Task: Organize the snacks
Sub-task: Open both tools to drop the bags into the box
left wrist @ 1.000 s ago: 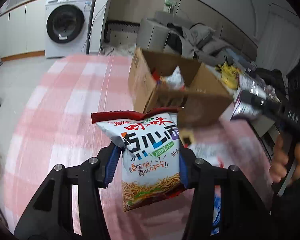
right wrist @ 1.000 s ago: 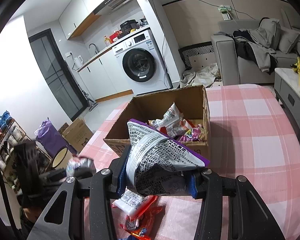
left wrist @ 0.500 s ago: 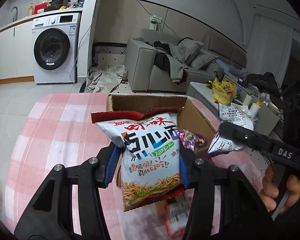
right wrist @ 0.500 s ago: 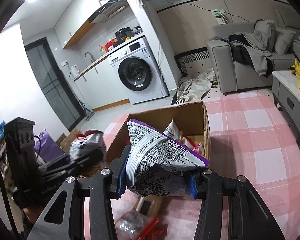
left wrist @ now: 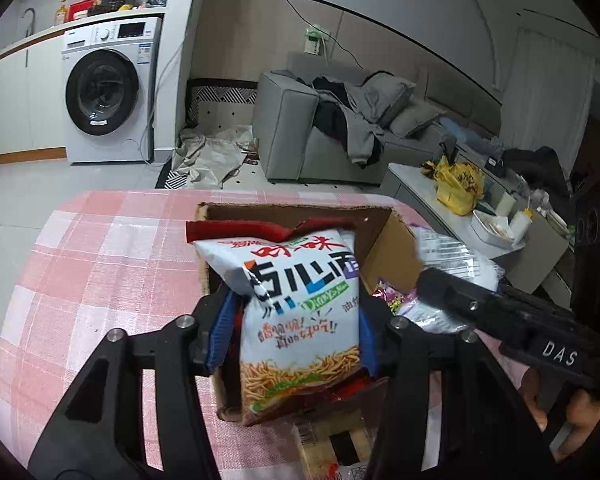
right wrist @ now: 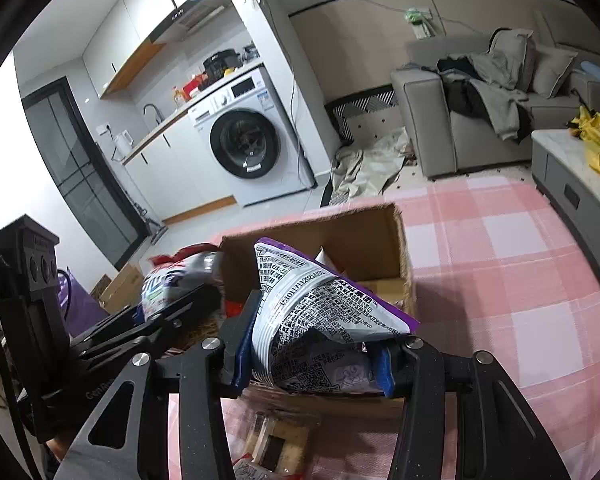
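My left gripper (left wrist: 296,328) is shut on a white noodle-snack bag with a red top (left wrist: 300,300) and holds it over the near left part of the open cardboard box (left wrist: 384,240). My right gripper (right wrist: 312,354) is shut on a silver and purple snack bag (right wrist: 316,320) and holds it over the box (right wrist: 360,240) from the right. The right gripper also shows in the left wrist view (left wrist: 432,292), and the left gripper in the right wrist view (right wrist: 188,304). Snacks (left wrist: 388,294) lie inside the box.
The box stands on a table with a pink checked cloth (left wrist: 100,264). More snack packets (right wrist: 276,444) lie on the cloth in front of the box. A washing machine (left wrist: 108,92), a grey sofa (left wrist: 340,128) and a low side table (left wrist: 460,216) stand beyond.
Both grippers have moved forward with their bags, from short of the box to above its opening. They have come closer to each other.
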`<state>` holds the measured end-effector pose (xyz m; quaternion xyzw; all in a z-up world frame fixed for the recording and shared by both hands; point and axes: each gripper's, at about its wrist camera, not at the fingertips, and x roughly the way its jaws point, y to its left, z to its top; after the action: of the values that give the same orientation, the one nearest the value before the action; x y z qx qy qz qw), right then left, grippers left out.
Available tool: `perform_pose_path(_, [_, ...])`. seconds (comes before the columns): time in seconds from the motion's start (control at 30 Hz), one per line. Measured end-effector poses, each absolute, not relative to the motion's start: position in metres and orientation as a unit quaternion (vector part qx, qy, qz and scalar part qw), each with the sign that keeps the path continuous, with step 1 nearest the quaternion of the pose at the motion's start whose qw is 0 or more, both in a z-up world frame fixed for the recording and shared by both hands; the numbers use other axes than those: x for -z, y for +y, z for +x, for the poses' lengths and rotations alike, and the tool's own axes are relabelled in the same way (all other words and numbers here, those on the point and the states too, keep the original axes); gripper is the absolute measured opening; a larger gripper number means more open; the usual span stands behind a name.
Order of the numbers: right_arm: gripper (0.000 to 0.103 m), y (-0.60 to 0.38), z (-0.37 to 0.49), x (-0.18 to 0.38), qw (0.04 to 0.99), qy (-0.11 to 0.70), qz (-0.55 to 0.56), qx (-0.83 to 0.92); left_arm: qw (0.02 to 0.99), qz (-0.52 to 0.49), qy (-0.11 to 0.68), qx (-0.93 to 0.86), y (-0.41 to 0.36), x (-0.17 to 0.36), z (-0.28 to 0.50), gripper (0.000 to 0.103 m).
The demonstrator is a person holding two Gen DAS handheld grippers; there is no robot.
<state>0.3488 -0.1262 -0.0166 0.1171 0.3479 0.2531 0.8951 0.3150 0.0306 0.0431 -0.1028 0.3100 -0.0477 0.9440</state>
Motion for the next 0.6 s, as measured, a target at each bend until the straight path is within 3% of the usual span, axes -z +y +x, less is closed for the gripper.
perform_pose_path(0.07, [0.054, -0.126, 0.348, 0.015, 0.896, 0.344, 0.114, -0.255, 0.945, -0.093, 0.311, 0.046, 0.027, -0.041, 0.316, 0.056])
perform_pose_path(0.17, [0.068, -0.129, 0.341, 0.010, 0.904, 0.331, 0.101, -0.251, 0.945, -0.087, 0.312, 0.040, 0.028, -0.041, 0.313, 0.083])
perform_pose_path(0.27, [0.083, -0.138, 0.333, 0.005, 0.908, 0.320, 0.097, -0.252, 0.948, -0.078, 0.306, 0.039, 0.024, -0.044, 0.302, 0.090])
perform_pose_path(0.3, [0.089, -0.142, 0.332, 0.004, 0.907, 0.321, 0.100, -0.253, 0.948, -0.074, 0.307, 0.036, 0.022, -0.045, 0.296, 0.100])
perform_pose_path(0.43, [0.100, -0.152, 0.321, 0.006, 0.903, 0.337, 0.098, -0.250, 0.951, -0.061, 0.302, 0.026, 0.021, -0.049, 0.263, 0.102])
perform_pose_path(0.6, [0.103, -0.165, 0.299, 0.007, 0.905, 0.331, 0.094, -0.251, 0.950, -0.062, 0.306, 0.013, 0.028, -0.047, 0.227, 0.102])
